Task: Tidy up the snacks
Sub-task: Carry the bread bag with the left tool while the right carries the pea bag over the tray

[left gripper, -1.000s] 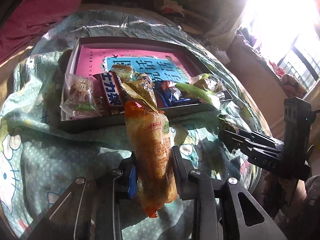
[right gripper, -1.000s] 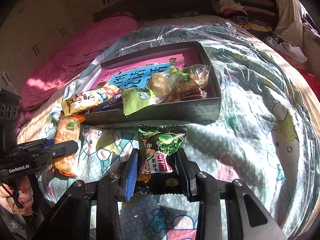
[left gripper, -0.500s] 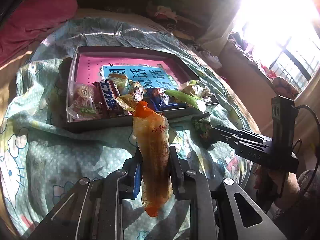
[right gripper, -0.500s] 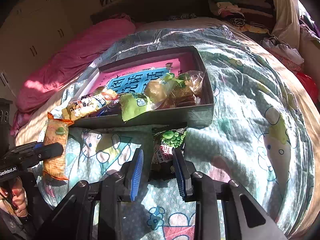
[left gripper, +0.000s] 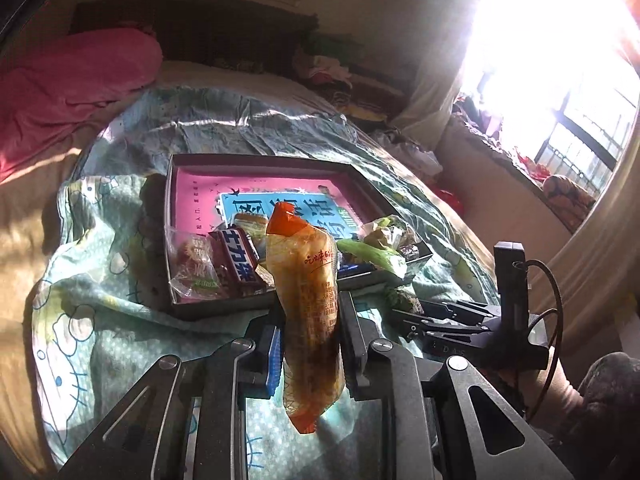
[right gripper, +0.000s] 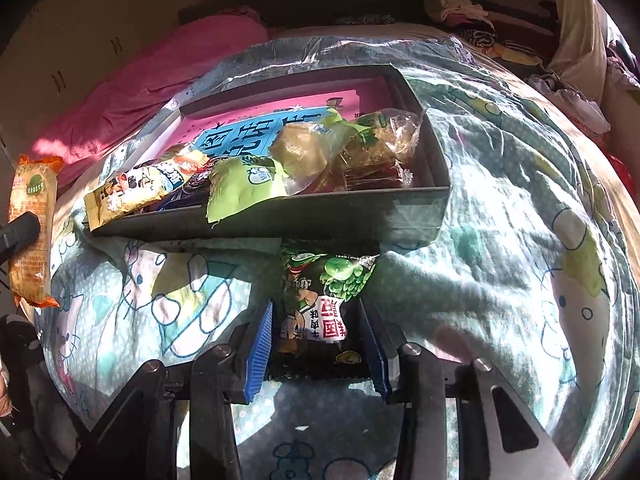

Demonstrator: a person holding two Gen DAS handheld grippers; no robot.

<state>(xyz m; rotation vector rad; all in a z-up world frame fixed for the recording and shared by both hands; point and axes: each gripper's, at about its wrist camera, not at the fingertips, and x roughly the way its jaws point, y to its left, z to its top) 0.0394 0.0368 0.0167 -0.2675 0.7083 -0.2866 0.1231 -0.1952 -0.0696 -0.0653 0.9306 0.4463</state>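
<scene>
A long orange snack packet [left gripper: 308, 280] hangs upright in my left gripper [left gripper: 312, 304], which is shut on its middle, in front of the dark shallow box [left gripper: 260, 158]. The same orange packet [right gripper: 34, 188] shows at the far left of the right wrist view. A green pea packet [right gripper: 328, 280] lies on the blanket against the box's front wall [right gripper: 280, 220]. My right gripper [right gripper: 316, 306] straddles it; its jaws are opening, and the blue pads stand just off the packet's sides. Several wrapped snacks fill the box's near end.
The box rests on a cartoon-print blanket [right gripper: 520, 240] over a bed, with a pink-and-blue book [left gripper: 256, 196] on its floor. A pink quilt [left gripper: 60, 92] lies at the back left. Piled clothes [right gripper: 472, 12] sit beyond the bed. A bright window [left gripper: 560, 60] glares on the right.
My left gripper rose with the orange packet. My right gripper set the green packet down on the blanket by the box's front wall, pinched it narrowly, then spread wider.
</scene>
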